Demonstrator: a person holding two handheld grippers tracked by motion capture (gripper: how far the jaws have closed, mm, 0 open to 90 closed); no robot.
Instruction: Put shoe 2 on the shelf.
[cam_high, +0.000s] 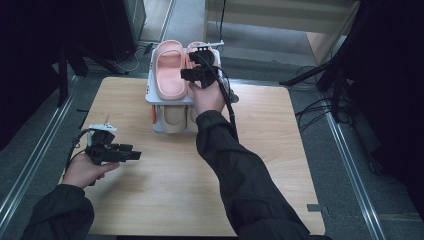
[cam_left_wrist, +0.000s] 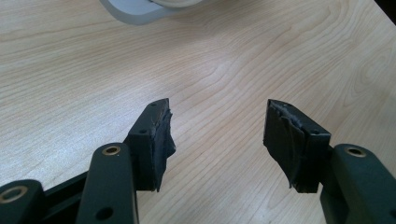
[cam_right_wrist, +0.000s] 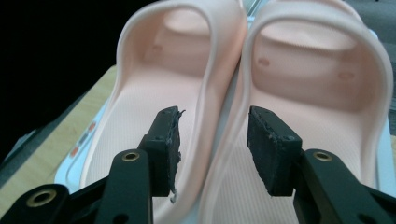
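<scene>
Pink slippers (cam_right_wrist: 261, 93) side by side on rack (cam_high: 150, 95); right hand-held gripper (cam_right_wrist: 212, 144) open over their adjoining edges, gripping nothing.

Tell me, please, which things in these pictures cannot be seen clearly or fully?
- Right pink slipper: high view, mostly hidden by the right gripper and hand.
- Beige slippers on the rack's lower shelf: high view, covered by the upper shelf; their fronts stay unseen.
- Whether the right gripper's pads touch the pink slippers: right gripper view, cannot tell.
- Rack base: left gripper view, cut off by the top edge.

Overhead light even on table (cam_high: 165, 190); surroundings dark; gripper views soft, slight glare.
</scene>
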